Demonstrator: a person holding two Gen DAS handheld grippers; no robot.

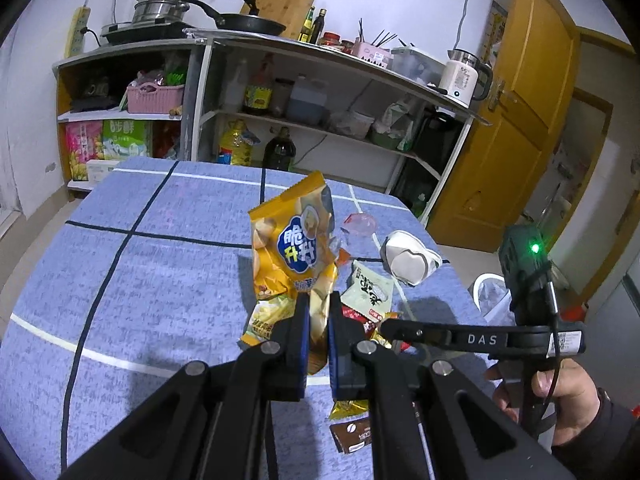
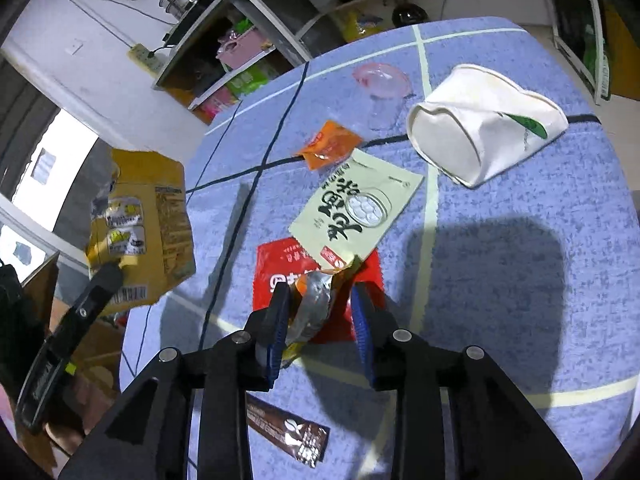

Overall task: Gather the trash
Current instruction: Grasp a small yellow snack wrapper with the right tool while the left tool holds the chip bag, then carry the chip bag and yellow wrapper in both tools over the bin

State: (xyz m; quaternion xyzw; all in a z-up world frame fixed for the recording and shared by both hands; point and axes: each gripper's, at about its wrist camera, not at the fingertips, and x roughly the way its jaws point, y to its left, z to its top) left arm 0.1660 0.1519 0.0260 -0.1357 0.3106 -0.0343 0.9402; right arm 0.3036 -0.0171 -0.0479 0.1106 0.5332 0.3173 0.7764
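Left wrist view shows a yellow snack bag (image 1: 294, 248) pinched upright between the nearly closed fingers of the left gripper (image 1: 318, 320), lifted above the blue checked tabletop (image 1: 140, 280). Right gripper (image 2: 320, 308) has its fingers partly open around a crumpled silver wrapper (image 2: 314, 312) lying on a red packet (image 2: 276, 276). Nearby lie a pale green sachet (image 2: 356, 208), an orange sachet (image 2: 332, 144) and a crushed paper cup (image 2: 488, 124).
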